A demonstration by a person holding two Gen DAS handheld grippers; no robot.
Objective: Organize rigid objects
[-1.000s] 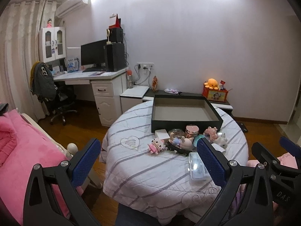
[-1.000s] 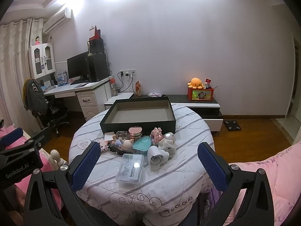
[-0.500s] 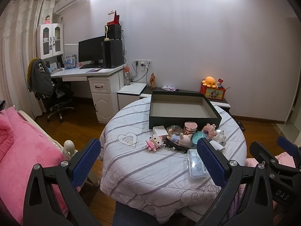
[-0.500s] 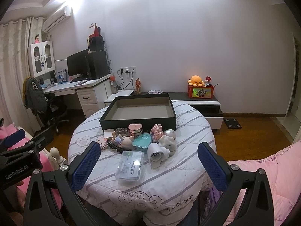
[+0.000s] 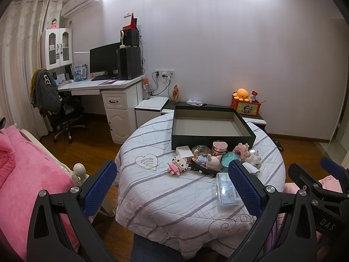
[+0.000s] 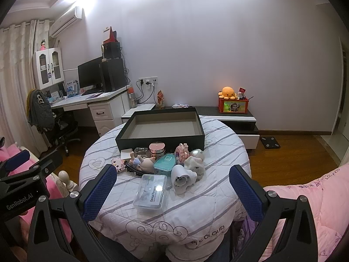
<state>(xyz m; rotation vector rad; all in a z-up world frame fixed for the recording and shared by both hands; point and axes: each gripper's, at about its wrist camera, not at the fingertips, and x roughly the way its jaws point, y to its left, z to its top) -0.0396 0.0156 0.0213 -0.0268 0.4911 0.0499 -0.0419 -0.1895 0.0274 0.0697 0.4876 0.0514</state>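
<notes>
A round table with a striped white cloth carries an empty black box at its far side. In front of the box lies a cluster of small things: a clear dental floss case, a teal case, a pink jar, a pink block toy, a white figurine and a doll on a dark tray. My left gripper and right gripper are both open and empty, held before the table's near edge.
A pink bed is at the left and pink bedding at the right. A white desk with a monitor and an office chair stand at the back left. A low cabinet with an orange plush lines the wall.
Both grippers have moved a little closer to the table and slightly higher. The objects on the table have not moved.
</notes>
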